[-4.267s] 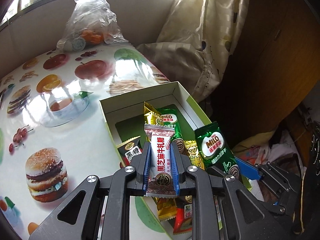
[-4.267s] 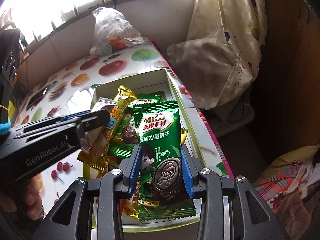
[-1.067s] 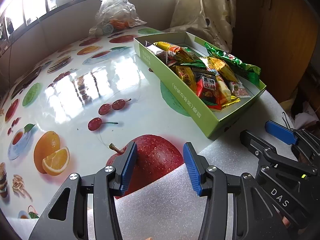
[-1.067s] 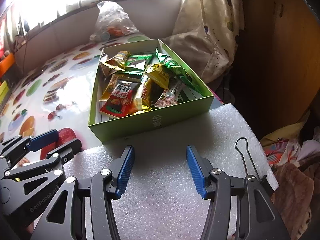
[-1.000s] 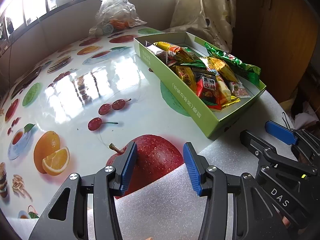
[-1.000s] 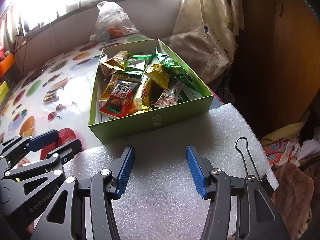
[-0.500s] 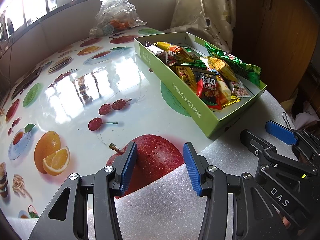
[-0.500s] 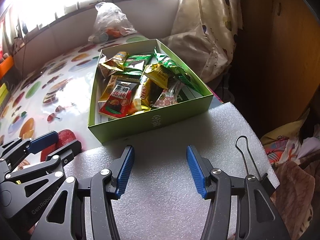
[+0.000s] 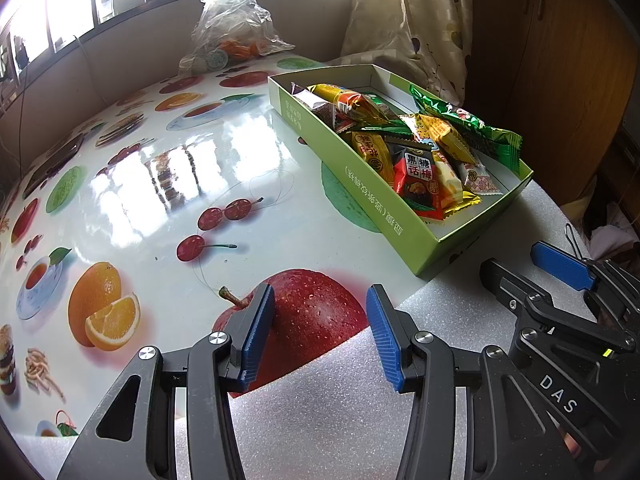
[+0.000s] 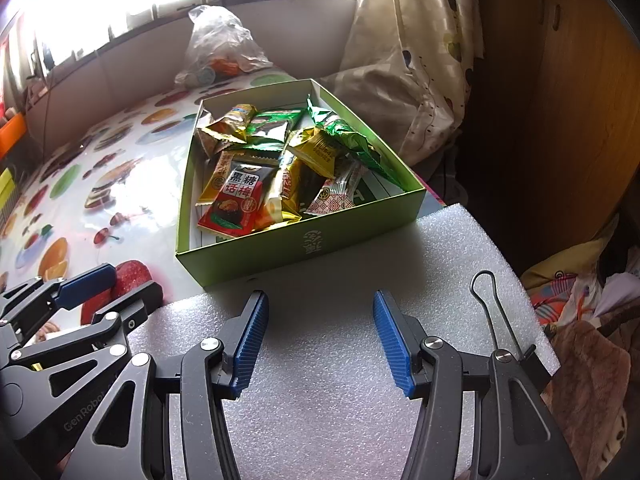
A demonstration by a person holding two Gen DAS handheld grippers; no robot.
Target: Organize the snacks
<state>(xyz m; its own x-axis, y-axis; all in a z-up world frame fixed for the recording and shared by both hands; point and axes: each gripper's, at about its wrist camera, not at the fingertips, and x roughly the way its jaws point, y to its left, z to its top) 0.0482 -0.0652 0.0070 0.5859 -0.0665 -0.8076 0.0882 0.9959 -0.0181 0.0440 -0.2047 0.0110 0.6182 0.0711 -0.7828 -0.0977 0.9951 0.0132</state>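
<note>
From the left wrist view, the left gripper hangs with its blue fingers spread wide and nothing between them, over the near edge of the table where a white foam sheet covers the fruit-print cloth. The green box sits toward the table's right edge, filled with snack packets. A clear plastic bag lies at the far edge. The right gripper shows at the right.

From the right wrist view, the right gripper is likewise released, empty, over the foam sheet. The green box stands just beyond it, its near wall touching the foam, packets heaped inside. The left gripper sits at the left, and its fingers stand apart.
</note>
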